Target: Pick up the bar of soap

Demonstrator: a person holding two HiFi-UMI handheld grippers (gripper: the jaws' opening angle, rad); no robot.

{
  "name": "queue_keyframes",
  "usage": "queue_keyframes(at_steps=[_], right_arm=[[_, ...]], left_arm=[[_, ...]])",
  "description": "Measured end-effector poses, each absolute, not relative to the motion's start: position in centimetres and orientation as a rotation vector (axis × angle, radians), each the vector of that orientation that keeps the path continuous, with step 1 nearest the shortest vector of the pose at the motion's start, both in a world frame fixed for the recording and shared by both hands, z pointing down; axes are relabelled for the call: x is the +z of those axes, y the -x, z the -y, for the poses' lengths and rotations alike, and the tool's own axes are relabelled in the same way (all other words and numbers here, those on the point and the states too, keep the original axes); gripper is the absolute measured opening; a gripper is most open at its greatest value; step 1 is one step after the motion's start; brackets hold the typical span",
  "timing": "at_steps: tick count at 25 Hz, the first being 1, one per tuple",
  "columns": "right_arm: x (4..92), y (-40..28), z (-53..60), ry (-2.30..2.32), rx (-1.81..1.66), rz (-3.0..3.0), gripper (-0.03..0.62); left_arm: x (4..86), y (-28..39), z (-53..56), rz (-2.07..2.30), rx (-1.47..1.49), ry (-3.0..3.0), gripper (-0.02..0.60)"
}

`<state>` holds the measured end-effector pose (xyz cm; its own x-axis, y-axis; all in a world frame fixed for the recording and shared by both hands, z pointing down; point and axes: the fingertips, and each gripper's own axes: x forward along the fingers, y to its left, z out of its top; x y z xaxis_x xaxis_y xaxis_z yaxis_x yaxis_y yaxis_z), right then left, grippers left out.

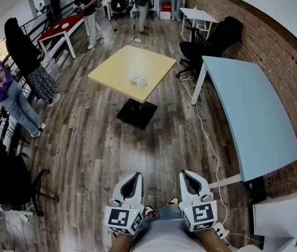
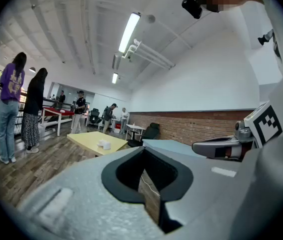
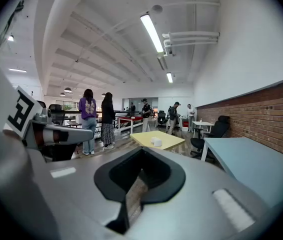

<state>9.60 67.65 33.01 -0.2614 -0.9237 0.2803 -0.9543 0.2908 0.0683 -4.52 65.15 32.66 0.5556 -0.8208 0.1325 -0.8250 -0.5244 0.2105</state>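
Both claws sit low by the person's body. The left gripper has its jaws pressed together on nothing, and the right gripper is closed and empty too. Their cubes show black-and-white square markers. The bar of soap, white, lies on the yellow table, well apart from both. A pale blue table runs along the brick wall.
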Motion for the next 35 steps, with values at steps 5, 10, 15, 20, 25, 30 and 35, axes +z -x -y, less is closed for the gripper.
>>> queue_keyframes(at_steps=[5,10,15,20,25,30,35], right_arm=[[32.8,-9.9,-67.3,-1.712,0.168,2.304,0.003],[33.1,-10.5,-66.8,-1.689,0.179,2.319,0.003],[33.0,-11.2,-65.8,-1.633,0.2,2.386,0.005],[32.9,-13.3,-64.4,-1.626,0.194,2.421,0.005],[33.4,-16.4,-63.3,-1.616,0.189,2.422,0.005],[33.8,-19.7,-62.4,-1.676,0.222,2.391,0.005],[34.2,-20.4,-61.6,-1.675,0.249,2.388,0.005]], left_arm=[[33.1,4.2,-65.0,1.378,0.027,-2.547,0.003],[33.1,3.6,-64.7,1.4,0.037,-2.534,0.003],[33.0,2.4,-63.8,1.434,0.034,-2.522,0.003],[33.0,0.4,-62.4,1.446,0.059,-2.522,0.003],[33.0,-2.1,-61.3,1.461,0.065,-2.529,0.003],[33.9,-4.5,-60.7,1.43,0.101,-2.522,0.003],[33.6,-4.9,-59.7,1.432,0.109,-2.532,0.003]])
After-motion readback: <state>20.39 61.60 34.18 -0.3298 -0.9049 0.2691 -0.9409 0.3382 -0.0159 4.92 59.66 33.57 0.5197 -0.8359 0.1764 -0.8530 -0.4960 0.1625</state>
